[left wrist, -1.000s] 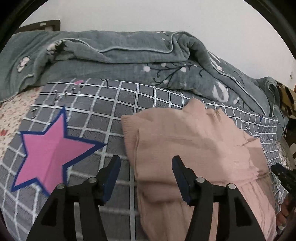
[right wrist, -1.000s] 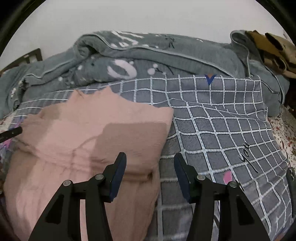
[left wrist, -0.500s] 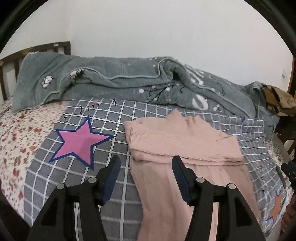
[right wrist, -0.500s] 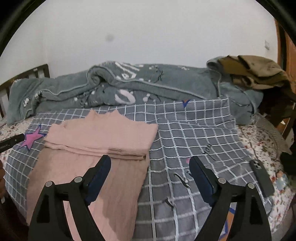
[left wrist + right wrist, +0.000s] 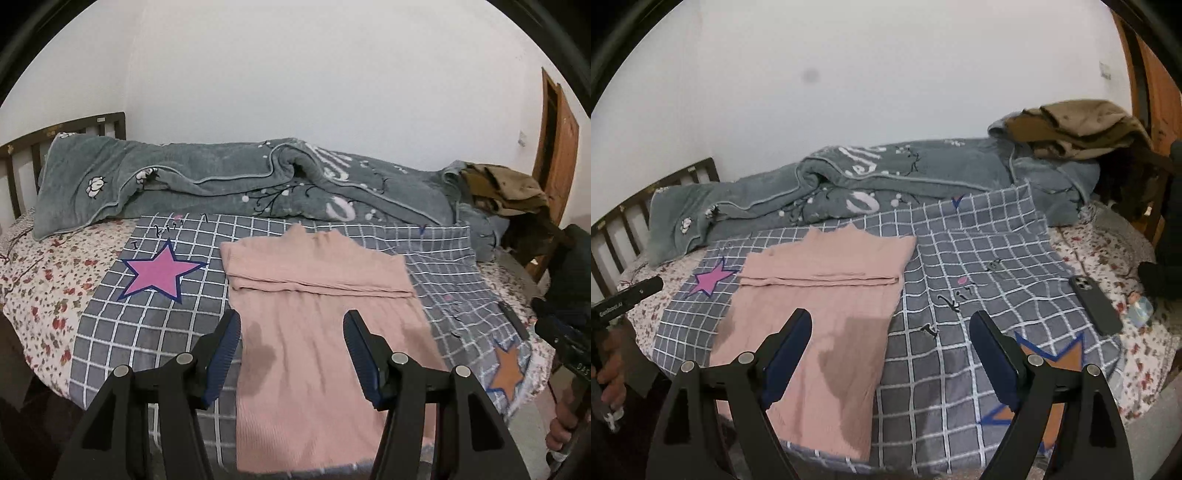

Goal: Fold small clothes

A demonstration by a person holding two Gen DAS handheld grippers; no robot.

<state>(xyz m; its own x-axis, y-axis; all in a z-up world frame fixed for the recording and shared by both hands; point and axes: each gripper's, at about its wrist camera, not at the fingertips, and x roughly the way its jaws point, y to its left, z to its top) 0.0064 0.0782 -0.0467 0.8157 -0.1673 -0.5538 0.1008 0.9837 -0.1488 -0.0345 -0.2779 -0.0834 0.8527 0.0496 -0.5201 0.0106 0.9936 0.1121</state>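
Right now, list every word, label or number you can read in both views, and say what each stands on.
"GenRobot.AI", small and only just readable: left gripper's housing.
"DAS", cut off by the picture's edge: right gripper's housing.
Large white letters, creased and not readable: grey blanket.
Black script marks, too warped to read: checked sheet.
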